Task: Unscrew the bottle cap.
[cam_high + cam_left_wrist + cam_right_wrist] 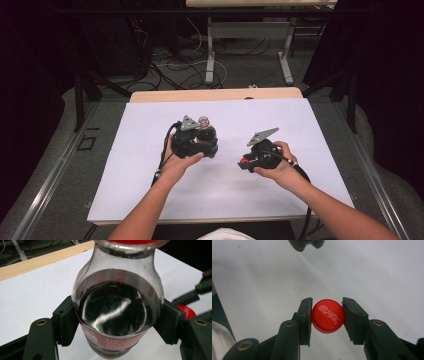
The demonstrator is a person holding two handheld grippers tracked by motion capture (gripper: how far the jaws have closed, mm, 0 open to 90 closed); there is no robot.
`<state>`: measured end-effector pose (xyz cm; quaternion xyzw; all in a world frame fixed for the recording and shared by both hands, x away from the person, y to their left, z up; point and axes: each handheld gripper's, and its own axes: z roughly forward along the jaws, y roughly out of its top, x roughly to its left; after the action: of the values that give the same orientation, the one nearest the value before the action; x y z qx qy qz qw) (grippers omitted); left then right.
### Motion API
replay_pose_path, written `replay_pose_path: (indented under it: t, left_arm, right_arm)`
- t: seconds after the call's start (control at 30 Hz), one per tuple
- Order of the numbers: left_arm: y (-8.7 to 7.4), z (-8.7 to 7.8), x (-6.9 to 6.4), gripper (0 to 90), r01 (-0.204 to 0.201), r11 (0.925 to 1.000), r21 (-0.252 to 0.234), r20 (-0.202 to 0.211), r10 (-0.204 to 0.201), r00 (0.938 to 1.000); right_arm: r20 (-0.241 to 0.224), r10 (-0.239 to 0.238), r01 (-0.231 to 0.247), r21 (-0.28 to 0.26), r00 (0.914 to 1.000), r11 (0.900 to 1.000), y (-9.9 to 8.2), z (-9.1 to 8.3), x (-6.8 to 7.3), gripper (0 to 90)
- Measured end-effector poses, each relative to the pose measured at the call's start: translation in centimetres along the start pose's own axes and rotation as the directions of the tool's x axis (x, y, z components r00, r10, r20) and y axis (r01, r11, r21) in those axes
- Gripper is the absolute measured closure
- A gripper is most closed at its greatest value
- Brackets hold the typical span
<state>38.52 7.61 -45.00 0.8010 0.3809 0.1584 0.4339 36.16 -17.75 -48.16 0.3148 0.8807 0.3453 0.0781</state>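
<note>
Left gripper (200,135): held in my left hand (176,162) over the middle of the white desk (150,190), forearm reaching in from the near edge; jaws clamped on the belly of a clear bottle (117,312) of dark drink with a red label. Right gripper (246,162): held in my right hand (278,167), just right of centre, well apart from the left; jaws pinching a red cap (328,315) from both sides above the desk.

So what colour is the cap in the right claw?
Red with white lettering; the cap shows best in the right gripper view.
</note>
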Motion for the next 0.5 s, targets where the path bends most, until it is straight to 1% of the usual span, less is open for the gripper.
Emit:
replay_pose_path:
  t: [0.03, 0.07, 0.1, 0.17, 0.2, 0.23, 0.27, 0.3, 0.33, 0.37, 0.4, 0.47, 0.5]
  left_arm:
    - [0.2, 0.4, 0.1, 29.8, 0.001, 1.0, 0.0, 0.0, -0.001, 1.0]
    - [0.4, 0.8, 0.1, 29.8, 0.003, 1.0, -0.001, -0.001, -0.003, 1.0]
    - [0.6, 1.2, 0.1, 29.8, 0.006, 1.0, 0.001, -0.002, -0.006, 1.0]
    - [1.0, 2.0, 0.2, 29.8, 0.007, 1.0, -0.004, -0.009, -0.007, 0.9999]
    - [1.2, 2.3, 0.3, 29.8, 0.007, 1.0, -0.007, -0.014, -0.007, 0.9999]
    - [1.3, 2.7, 0.4, 29.8, 0.007, 0.9998, -0.016, -0.01, -0.007, 0.9999]
    - [1.5, 3.0, 0.4, 29.8, 0.012, 0.9998, -0.017, -0.012, -0.012, 0.9999]
    - [1.6, 3.3, 0.4, 29.8, 0.019, 0.9996, -0.021, -0.016, -0.019, 0.9997]
    - [1.8, 3.6, 0.5, 29.8, 0.014, 0.9997, -0.019, -0.019, -0.014, 0.9997]
    - [1.9, 3.9, 0.6, 29.8, 0.008, 0.9997, -0.023, -0.019, -0.009, 0.9998]
    - [1.9, 4.3, 0.6, 29.8, 0.011, 0.9995, -0.03, -0.02, -0.012, 0.9997]
    - [2.0, 4.9, 0.7, 29.7, 0.015, 0.9997, -0.019, -0.029, -0.015, 0.9995]
    - [2.1, 5.3, 0.8, 29.7, 0.013, 0.9998, -0.014, -0.033, -0.013, 0.9994]
  right_arm:
    - [-0.001, -0.008, 0.008, -0.008, 1.0, 0.9999, -0.2, 0.1, -0.1, 60.9]
    - [0.014, -0.002, 0.002, -0.007, 0.9999, 1.0, -0.5, 0.1, -0.1, 60.9]
    - [0.017, -0.008, 0.008, -0.012, 0.9998, 0.9999, -0.7, 0.2, -0.1, 60.9]
    - [0.039, -0.009, 0.01, -0.016, 0.9992, 0.9998, -1.1, 0.1, -0.2, 60.8]
    - [0.04, -0.005, 0.006, -0.031, 0.9992, 0.9995, -1.3, 0.2, -0.2, 60.8]
    - [0.047, -0.002, 0.003, -0.039, 0.9989, 0.9992, -1.5, 0.2, -0.3, 60.8]
    - [0.043, 0.002, 0.0, -0.041, 0.9991, 0.9991, -1.7, 0.2, -0.4, 60.9]
    - [0.043, 0.019, -0.017, -0.047, 0.9989, 0.9987, -1.8, 0.2, -0.5, 60.8]
    - [0.049, 0.021, -0.019, -0.046, 0.9986, 0.9988, -1.9, 0.1, -0.6, 60.9]
    - [0.05, 0.025, -0.022, -0.058, 0.9984, 0.9981, -2.1, 0.2, -0.7, 60.9]
    - [0.045, 0.029, -0.027, -0.048, 0.9986, 0.9985, -2.3, 0.3, -0.9, 60.8]
    - [0.065, 0.042, -0.038, -0.068, 0.997, 0.997, -2.7, 0.7, -1.3, 60.8]
    - [0.062, 0.053, -0.049, -0.065, 0.9967, 0.9967, -2.8, 0.8, -1.4, 60.8]
